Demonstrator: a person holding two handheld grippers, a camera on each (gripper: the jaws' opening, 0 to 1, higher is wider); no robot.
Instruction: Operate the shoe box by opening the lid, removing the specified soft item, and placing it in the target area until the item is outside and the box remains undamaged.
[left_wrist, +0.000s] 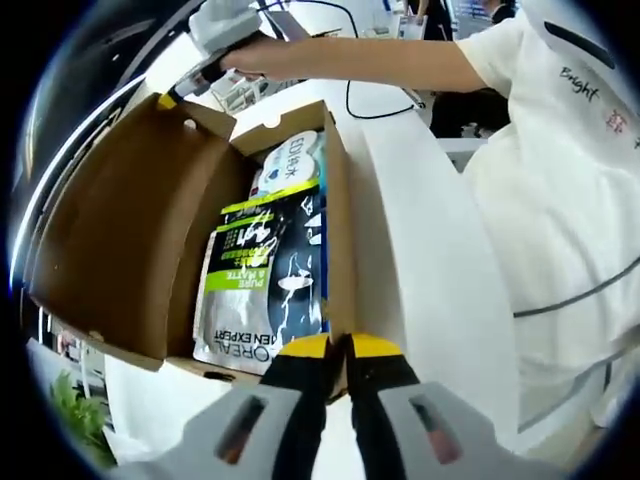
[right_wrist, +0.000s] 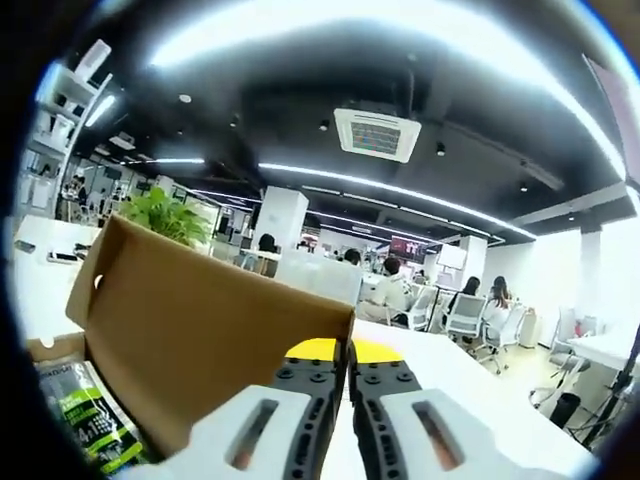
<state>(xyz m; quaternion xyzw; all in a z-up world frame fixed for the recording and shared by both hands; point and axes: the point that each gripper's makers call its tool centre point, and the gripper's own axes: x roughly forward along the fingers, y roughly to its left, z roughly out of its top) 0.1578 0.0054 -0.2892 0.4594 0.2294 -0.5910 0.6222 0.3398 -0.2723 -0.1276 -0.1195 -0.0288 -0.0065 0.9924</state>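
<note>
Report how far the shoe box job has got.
Done: the cardboard lid is swung open. In hand: the right gripper pinches the lid's far corner, and the left gripper is shut on the shoe box wall. Left: the black and green L'Oreal pouch and a white packet lie inside; nothing has come out yet.

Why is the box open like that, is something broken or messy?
Nothing looks broken. The right gripper pinches the lid corner and holds it open; the left gripper pinches the box wall. The packets lie neatly inside. No tears or spills show.
</note>
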